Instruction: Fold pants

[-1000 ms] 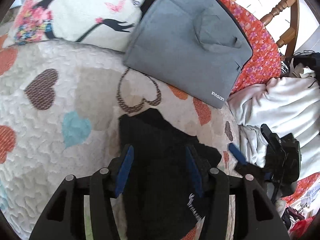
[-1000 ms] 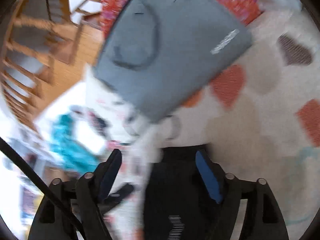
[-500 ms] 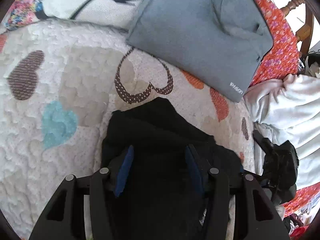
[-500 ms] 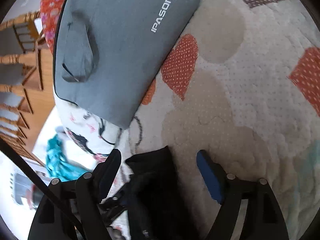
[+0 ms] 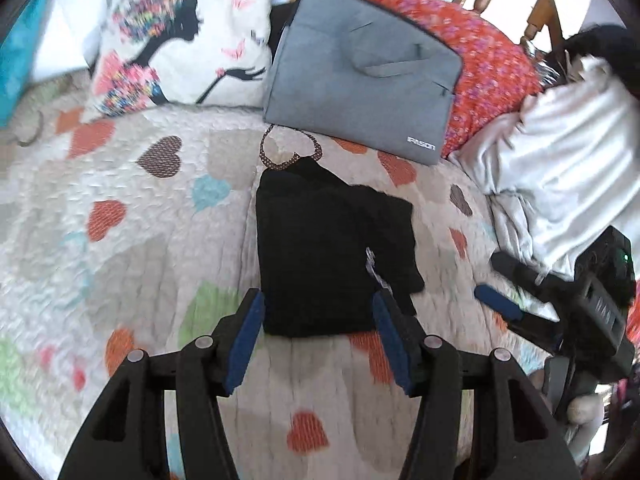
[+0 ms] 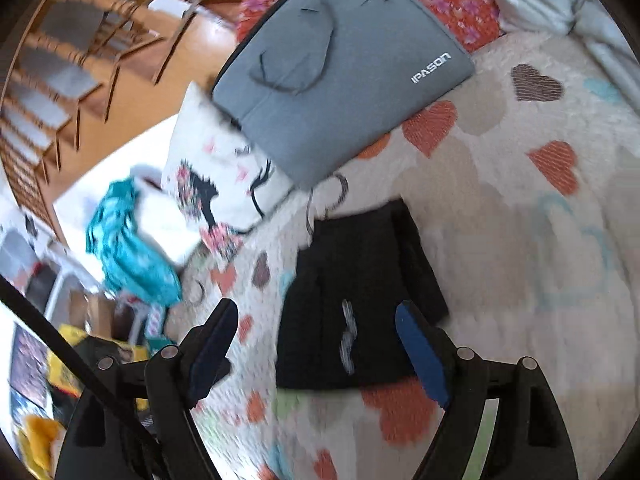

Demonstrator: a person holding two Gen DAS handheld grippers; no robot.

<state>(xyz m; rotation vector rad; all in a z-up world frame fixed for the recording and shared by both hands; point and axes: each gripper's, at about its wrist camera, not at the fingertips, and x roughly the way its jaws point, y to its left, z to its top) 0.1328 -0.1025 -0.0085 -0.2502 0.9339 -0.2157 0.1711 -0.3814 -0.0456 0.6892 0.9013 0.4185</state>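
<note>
The black pants (image 5: 324, 248) lie folded into a compact rectangle on the heart-patterned quilt (image 5: 132, 240). A small white print shows near their right edge. My left gripper (image 5: 318, 320) is open and empty, hovering just in front of the near edge of the pants. My right gripper (image 6: 316, 340) is open and empty too, above the near part of the pants (image 6: 360, 304). It also shows in the left wrist view (image 5: 520, 292) at the right, beside the pants.
A grey laptop bag (image 5: 360, 76) lies beyond the pants, partly on a red floral cushion (image 5: 496, 72). A white printed pillow (image 5: 180, 36) is at the back left. A pile of pale clothes (image 5: 560, 168) lies at the right. Wooden chairs (image 6: 80, 52) stand beyond the bed.
Both grippers have pulled back and up from the pants, which had lain between their fingers. The pants now lie folded and free on the quilt.
</note>
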